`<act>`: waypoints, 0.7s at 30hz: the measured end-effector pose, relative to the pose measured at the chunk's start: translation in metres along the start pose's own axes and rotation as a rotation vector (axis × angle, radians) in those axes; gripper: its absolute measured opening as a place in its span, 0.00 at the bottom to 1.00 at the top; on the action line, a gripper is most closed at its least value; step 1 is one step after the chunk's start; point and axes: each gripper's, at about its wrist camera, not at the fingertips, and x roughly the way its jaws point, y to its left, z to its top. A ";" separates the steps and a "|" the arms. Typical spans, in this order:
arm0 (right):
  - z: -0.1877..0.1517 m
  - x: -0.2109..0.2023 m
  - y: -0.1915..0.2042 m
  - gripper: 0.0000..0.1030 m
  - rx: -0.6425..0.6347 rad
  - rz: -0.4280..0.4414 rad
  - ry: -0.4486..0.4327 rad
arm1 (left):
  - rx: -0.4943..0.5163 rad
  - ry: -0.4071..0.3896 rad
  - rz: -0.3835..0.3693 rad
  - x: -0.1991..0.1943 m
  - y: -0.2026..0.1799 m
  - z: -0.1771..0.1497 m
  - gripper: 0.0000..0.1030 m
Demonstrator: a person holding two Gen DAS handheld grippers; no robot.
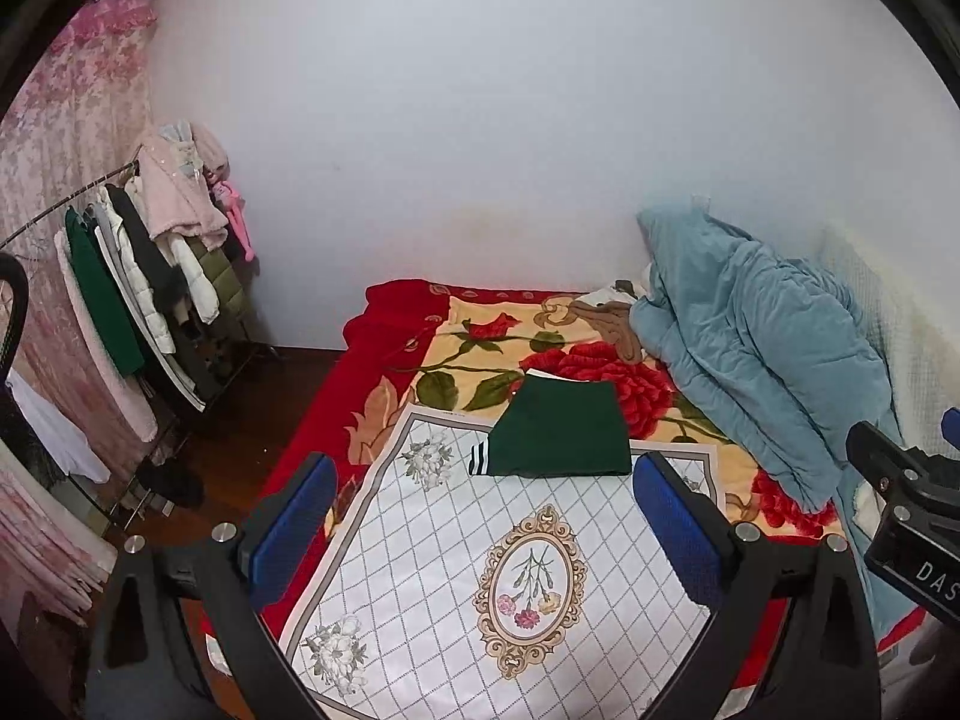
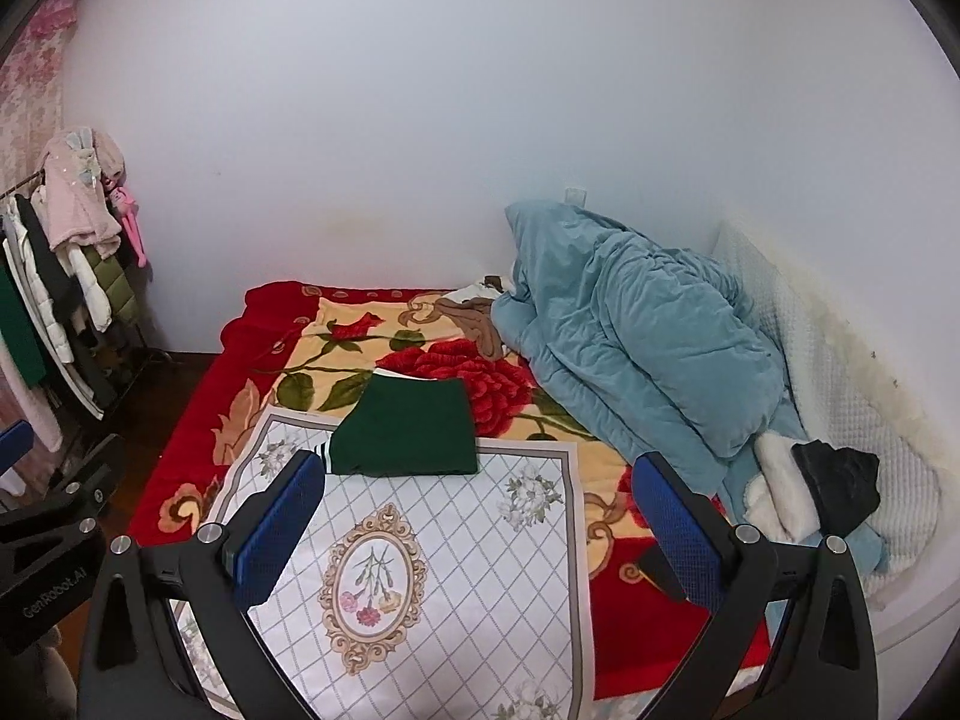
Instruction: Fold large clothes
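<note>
A dark green garment [image 1: 561,429] [image 2: 405,432] lies folded into a neat rectangle, a striped cuff poking out at its left. It rests at the far edge of a white floral mat [image 1: 456,546] [image 2: 444,540] spread on the bed. My left gripper [image 1: 483,531] hovers open above the mat, short of the garment, with nothing between its blue pads. My right gripper [image 2: 480,531] is also open and holds nothing, raised over the mat's right side. Each gripper shows at the edge of the other's view.
A red rose blanket [image 2: 480,372] covers the bed. A bunched blue quilt [image 2: 636,330] fills the right side, with a white and black bundle [image 2: 810,486] beside it. A rack of hanging clothes [image 1: 138,288] stands by the wall at left, over dark floor.
</note>
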 end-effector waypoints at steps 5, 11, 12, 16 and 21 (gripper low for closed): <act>-0.003 -0.004 -0.003 1.00 0.005 0.007 0.002 | -0.004 -0.011 -0.006 -0.007 0.002 0.001 0.98; -0.002 -0.003 -0.007 1.00 0.012 0.006 0.005 | -0.004 -0.019 -0.012 -0.011 0.003 0.001 0.98; -0.002 -0.004 -0.008 1.00 0.012 0.004 0.005 | -0.004 -0.022 -0.012 -0.012 0.003 0.001 0.98; -0.005 -0.006 -0.010 1.00 0.015 0.001 0.002 | -0.001 -0.027 -0.006 -0.016 0.003 0.001 0.98; -0.005 -0.007 -0.011 1.00 0.013 0.003 0.002 | -0.001 -0.026 -0.006 -0.018 0.003 0.002 0.98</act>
